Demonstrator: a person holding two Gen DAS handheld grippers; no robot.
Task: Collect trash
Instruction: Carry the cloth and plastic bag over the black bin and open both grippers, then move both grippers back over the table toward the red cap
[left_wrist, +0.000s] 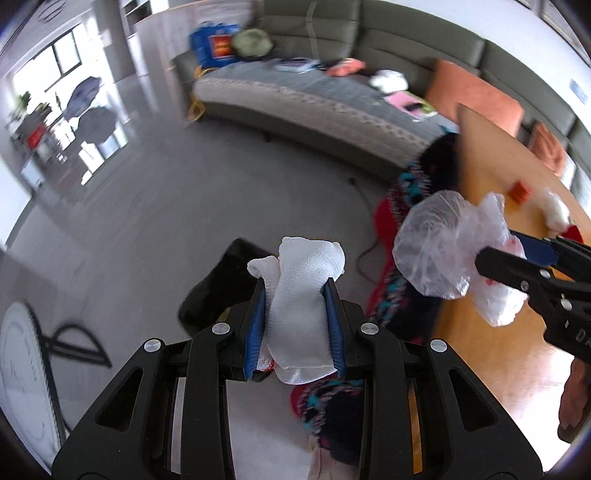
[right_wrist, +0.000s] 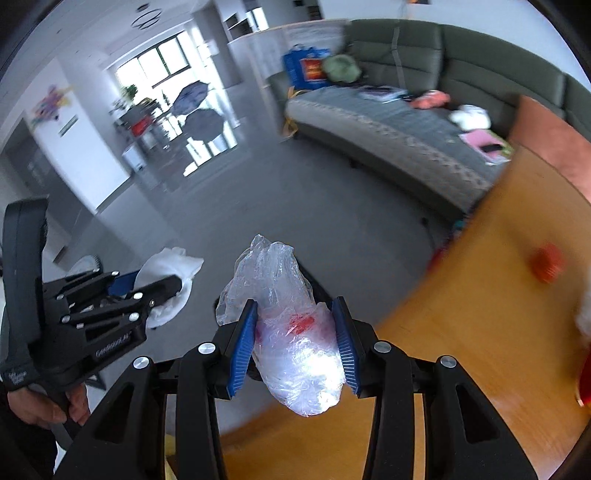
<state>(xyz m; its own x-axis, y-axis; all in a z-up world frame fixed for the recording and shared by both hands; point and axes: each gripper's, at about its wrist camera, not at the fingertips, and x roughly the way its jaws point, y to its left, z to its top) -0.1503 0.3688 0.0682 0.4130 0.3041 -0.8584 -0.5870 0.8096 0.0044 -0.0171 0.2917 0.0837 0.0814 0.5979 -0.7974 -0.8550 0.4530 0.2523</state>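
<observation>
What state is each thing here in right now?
left tool: shut on the white tissue wad.
right tool: shut on the crumpled plastic bag.
wooden table: a small red item and a white wad lie on it.
two umbrellas: open.

**Colours and patterns in view**

The left gripper (left_wrist: 297, 295) is black with blue ribbed pads, clamped on a white waffle-textured paper towel (left_wrist: 303, 291). The right gripper (right_wrist: 295, 328) has the same black and blue, pinching a clear plastic bag (right_wrist: 291, 325) with red print inside. At 3 o'clock, the table (right_wrist: 461, 332) is honey-orange wood. At 12 o'clock, the sofa (left_wrist: 369, 48) is olive-grey with salmon-orange cushions (left_wrist: 476, 99). The floor (left_wrist: 221, 184) is glossy grey.
</observation>
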